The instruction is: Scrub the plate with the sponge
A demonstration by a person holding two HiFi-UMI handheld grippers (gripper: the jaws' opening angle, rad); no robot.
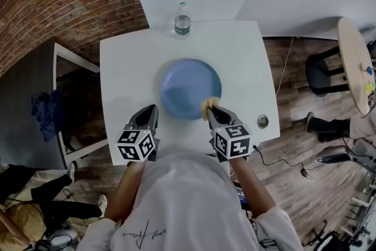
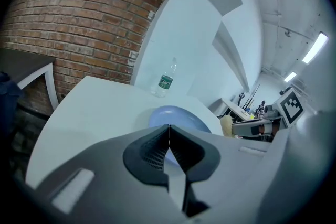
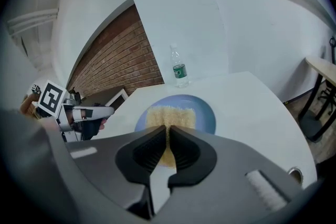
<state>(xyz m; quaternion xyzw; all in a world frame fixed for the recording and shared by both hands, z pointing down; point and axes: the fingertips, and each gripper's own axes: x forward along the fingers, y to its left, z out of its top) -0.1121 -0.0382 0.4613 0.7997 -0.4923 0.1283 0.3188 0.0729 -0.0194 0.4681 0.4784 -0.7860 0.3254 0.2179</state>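
A blue plate (image 1: 189, 87) lies in the middle of the white table (image 1: 123, 67). My right gripper (image 1: 209, 107) is shut on a yellow sponge (image 1: 207, 105), held at the plate's near right rim. In the right gripper view the sponge (image 3: 170, 117) sticks out past the jaws over the plate (image 3: 206, 117). My left gripper (image 1: 152, 111) hovers near the table's front edge, left of the plate, its jaws shut with nothing between them. The left gripper view shows the plate (image 2: 176, 116) just beyond the left gripper (image 2: 169, 128).
A water bottle (image 1: 183, 19) stands upright at the table's far edge, behind the plate. A round metal grommet (image 1: 262, 121) sits in the table's near right corner. A dark desk (image 1: 26, 109) stands to the left, and a round table (image 1: 354, 62) with a stool to the right.
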